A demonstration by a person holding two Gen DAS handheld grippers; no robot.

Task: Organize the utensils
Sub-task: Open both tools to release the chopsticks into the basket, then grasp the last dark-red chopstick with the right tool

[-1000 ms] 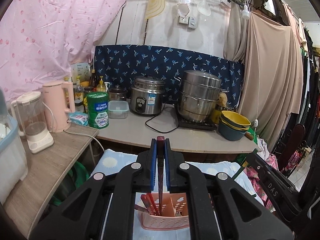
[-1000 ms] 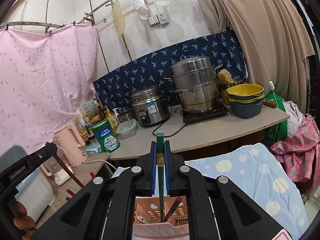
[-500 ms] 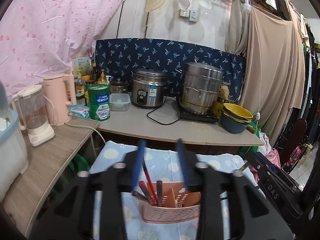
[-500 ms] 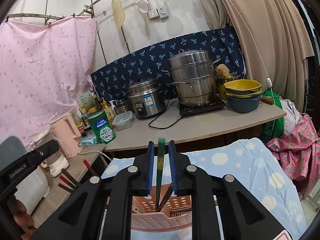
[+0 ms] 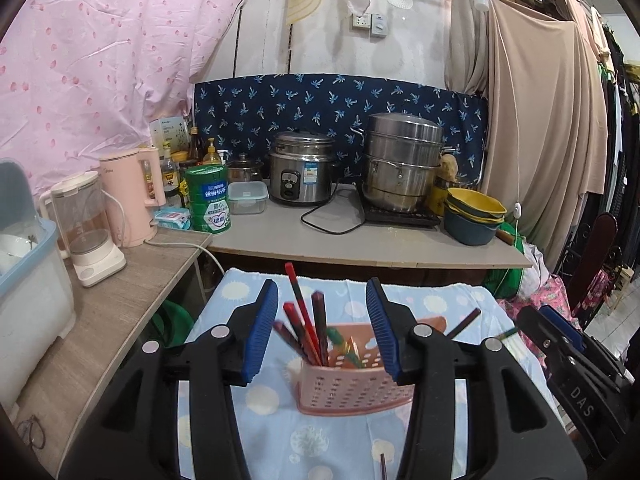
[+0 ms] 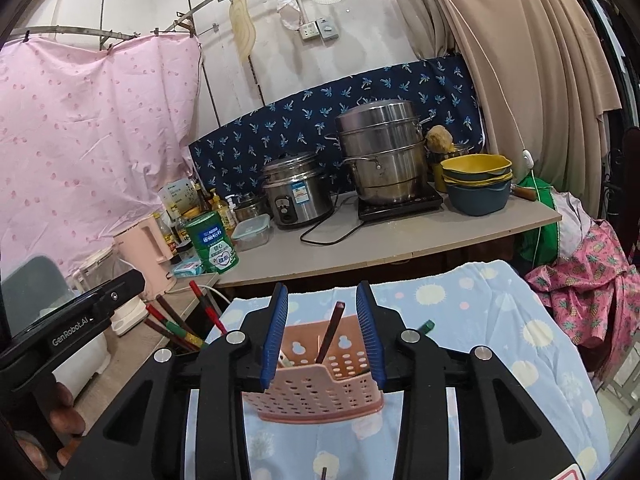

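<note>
Closest in, the left hand-held gripper point(image 5: 322, 328) has its jaws parted about halfway with nothing pinched, and the right hand-held gripper point(image 6: 322, 330) is in the middle of opening, also empty. Both frame the pink basket point(image 5: 352, 394) sitting on the blue spotted cloth point(image 5: 276, 436) of the low worktop. The chopsticks point(image 5: 304, 320) stand bunched in the basket's left compartment. I'd guess they're light, stiff and a bit slick, so pinch them mid-shaft or near the top end, and go easy since that perforated plastic basket looks like it'd tip or slide. The left view shows the red bunch fanned out; the right view instead catches one brown stick point(image 6: 329, 332) leaning alone. Further back sits the rice cooker point(image 5: 302, 174).
</note>
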